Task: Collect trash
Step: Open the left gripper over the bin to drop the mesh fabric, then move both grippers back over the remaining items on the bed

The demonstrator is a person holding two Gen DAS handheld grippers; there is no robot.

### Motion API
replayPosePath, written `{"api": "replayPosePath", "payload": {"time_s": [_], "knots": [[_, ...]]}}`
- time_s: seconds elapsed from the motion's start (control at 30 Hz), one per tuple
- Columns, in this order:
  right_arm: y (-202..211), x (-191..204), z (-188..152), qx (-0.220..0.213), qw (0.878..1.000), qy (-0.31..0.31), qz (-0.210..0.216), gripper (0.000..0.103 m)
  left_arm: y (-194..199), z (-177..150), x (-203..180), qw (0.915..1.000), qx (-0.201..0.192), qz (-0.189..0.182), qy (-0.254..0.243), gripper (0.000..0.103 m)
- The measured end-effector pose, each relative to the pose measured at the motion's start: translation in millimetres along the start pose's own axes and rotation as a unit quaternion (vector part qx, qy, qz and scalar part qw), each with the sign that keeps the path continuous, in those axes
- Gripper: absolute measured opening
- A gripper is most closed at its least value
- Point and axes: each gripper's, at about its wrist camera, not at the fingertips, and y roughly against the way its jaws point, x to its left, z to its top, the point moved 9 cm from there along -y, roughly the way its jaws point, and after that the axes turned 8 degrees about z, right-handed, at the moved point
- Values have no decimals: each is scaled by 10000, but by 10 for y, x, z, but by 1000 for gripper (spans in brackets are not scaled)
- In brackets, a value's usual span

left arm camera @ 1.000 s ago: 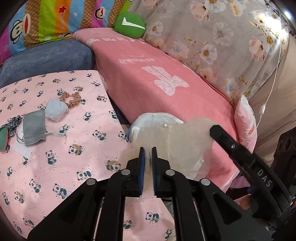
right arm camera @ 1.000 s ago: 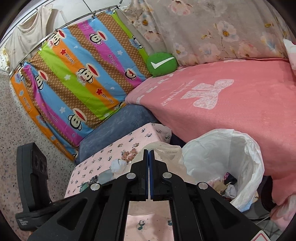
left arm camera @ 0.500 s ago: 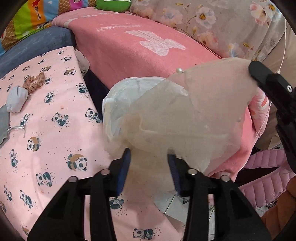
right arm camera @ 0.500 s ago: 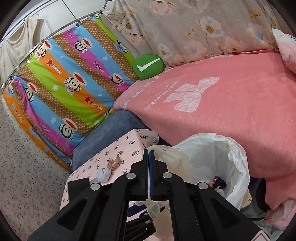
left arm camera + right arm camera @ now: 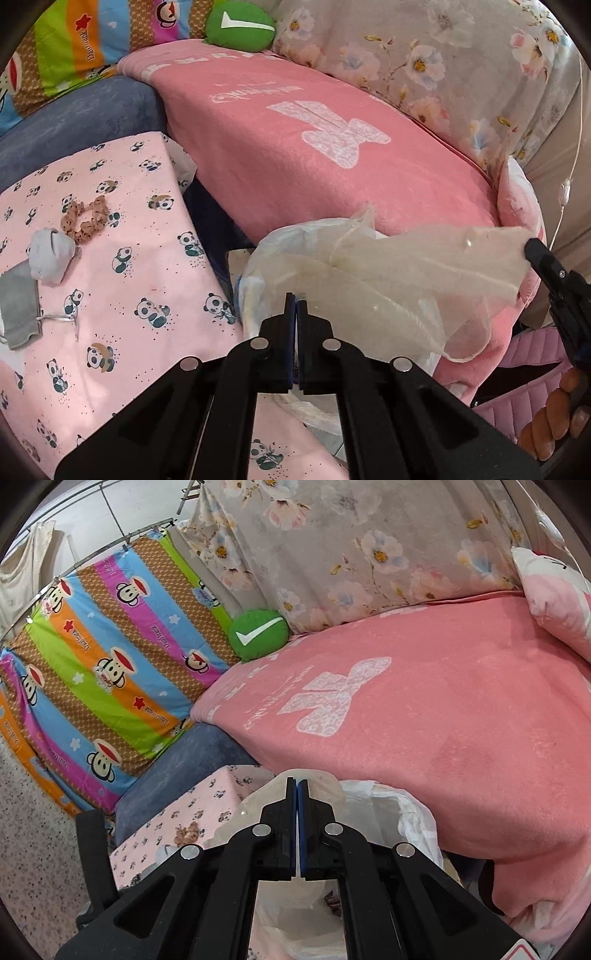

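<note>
Translucent plastic sheet (image 5: pixel 417 280) hangs over the white bin bag (image 5: pixel 402 812), right gripper (image 5: pixel 532 251) clamped on it; left gripper (image 5: pixel 295 299) together, empty; scrunchie (image 5: pixel 83 218) and wad (image 5: pixel 50 254) remain.

blanket (image 5: pixel 295 155) pink | tablecloth (image 5: pixel 122 280) pink, panda print | cushion (image 5: pixel 236 26) green, white tick

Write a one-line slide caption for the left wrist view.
Shut left gripper above the white-lined trash bin, right gripper pinching a translucent plastic bag over it.
</note>
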Motion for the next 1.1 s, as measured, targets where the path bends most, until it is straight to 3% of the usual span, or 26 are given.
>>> {"api": "replayPosePath", "payload": {"time_s": [0.17,0.23,0.27,0.33,0.4,0.47,0.73,1.1], "knots": [[-209,-266,-324,441,9968,116,-655,2,-171,-206,81,9995,287,141,-29,3],[-275,-379,-484,625,9933,114,-970,8,-230,-308,89,9991,405,144,49,7],[-288,-429,-544,664,9916,91,-1102,10,-249,-350,93,9988,441,175,85,26],[-289,-501,-643,721,9876,106,-1388,34,-244,-396,124,9984,423,363,127,63],[-270,-489,-713,722,9877,93,-1382,47,-173,-383,144,9985,192,510,82,65],[-289,-419,-770,783,9870,270,-1376,50,-147,-380,154,9982,188,572,1,65],[-393,37,-1026,1108,9852,768,-1060,52,79,-385,269,9973,16,727,62,65],[-413,446,-1180,1245,9833,984,-887,57,373,-468,754,9936,-88,1014,482,67]]}}
